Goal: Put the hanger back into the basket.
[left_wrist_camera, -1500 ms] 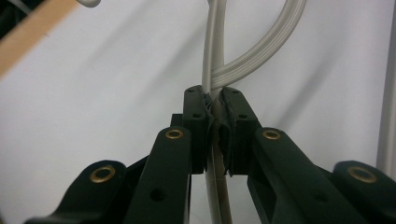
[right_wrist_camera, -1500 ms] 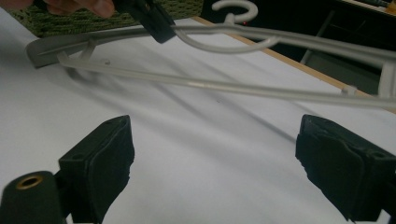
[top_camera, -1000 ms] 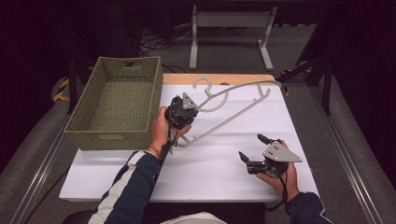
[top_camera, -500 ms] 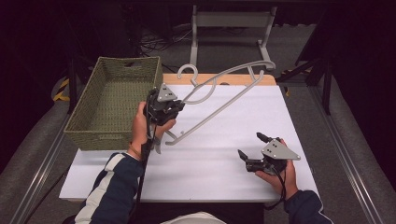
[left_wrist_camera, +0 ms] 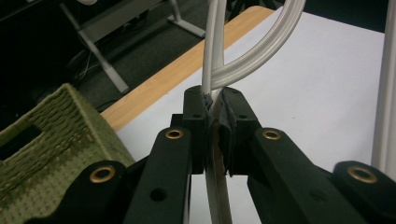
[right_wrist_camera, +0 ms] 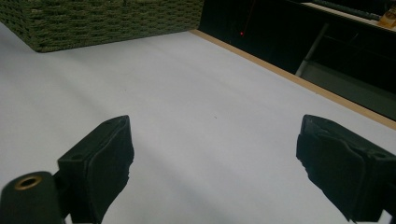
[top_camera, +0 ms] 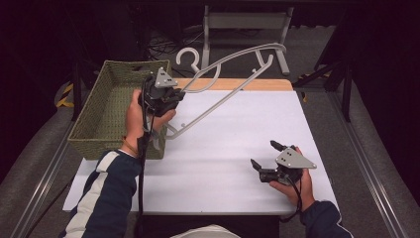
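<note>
A: We find the left tongs (top_camera: 174,95) clenched on the white hanger (top_camera: 233,67), held aloft just beside the green basket (top_camera: 99,124).

B: Carrying step, we judge. Next it needs lowering into the basket, though whether it fits is unclear. Right tongs (top_camera: 262,156) rest released above the bench (top_camera: 237,129).

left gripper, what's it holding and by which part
The left gripper is shut on the pale plastic clothes hanger, clamping one of its thin bars near the lower corner.
</note>
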{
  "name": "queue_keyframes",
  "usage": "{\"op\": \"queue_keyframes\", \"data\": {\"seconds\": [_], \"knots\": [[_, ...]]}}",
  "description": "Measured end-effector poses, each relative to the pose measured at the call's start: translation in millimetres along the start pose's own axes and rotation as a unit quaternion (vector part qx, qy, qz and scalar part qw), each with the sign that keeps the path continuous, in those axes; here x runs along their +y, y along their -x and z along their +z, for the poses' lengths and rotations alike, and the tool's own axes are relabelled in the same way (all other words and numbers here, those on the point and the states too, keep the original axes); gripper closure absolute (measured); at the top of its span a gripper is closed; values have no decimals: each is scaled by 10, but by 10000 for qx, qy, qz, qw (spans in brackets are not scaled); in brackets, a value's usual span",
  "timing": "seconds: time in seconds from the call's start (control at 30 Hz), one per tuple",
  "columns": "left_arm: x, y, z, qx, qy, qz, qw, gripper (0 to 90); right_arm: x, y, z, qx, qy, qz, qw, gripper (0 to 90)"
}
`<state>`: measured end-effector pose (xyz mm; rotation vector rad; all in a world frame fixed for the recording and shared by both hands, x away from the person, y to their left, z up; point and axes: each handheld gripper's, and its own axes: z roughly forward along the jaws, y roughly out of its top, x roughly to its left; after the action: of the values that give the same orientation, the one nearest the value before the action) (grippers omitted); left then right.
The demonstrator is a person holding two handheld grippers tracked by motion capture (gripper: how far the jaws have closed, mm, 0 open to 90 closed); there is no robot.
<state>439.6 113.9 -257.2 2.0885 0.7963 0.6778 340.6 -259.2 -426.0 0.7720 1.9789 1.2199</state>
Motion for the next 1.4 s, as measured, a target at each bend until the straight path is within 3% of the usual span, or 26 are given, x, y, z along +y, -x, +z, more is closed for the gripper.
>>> {"op": "queue_keyframes", "data": {"seconds": [0.27, 0.63, 0.8, 1.07, 1.3, 1.4], "knots": [[-101, -357, 14, 313, -209, -208, 9991, 819, -5, -6, 14, 23, -15, -11, 10000, 114], [-328, -746, 41, 817, -426, -236, 9955, 819, -8, -23, 22, 61, -61, -29, 10000, 114], [-479, -929, 48, 895, -486, -362, 9941, 819, -13, -26, 30, 65, -86, 9, 9999, 114], [-665, -1120, 42, 1066, -595, -373, 9918, 819, -17, -39, 40, 28, -100, 16, 9999, 114], [-825, -1255, 8, 1066, -439, -531, 9919, 817, -19, -49, 46, 32, -136, 3, 9999, 115], [-893, -1344, 20, 1203, -514, -517, 9901, 818, -24, -55, 54, 41, -149, -6, 9999, 115]]}}
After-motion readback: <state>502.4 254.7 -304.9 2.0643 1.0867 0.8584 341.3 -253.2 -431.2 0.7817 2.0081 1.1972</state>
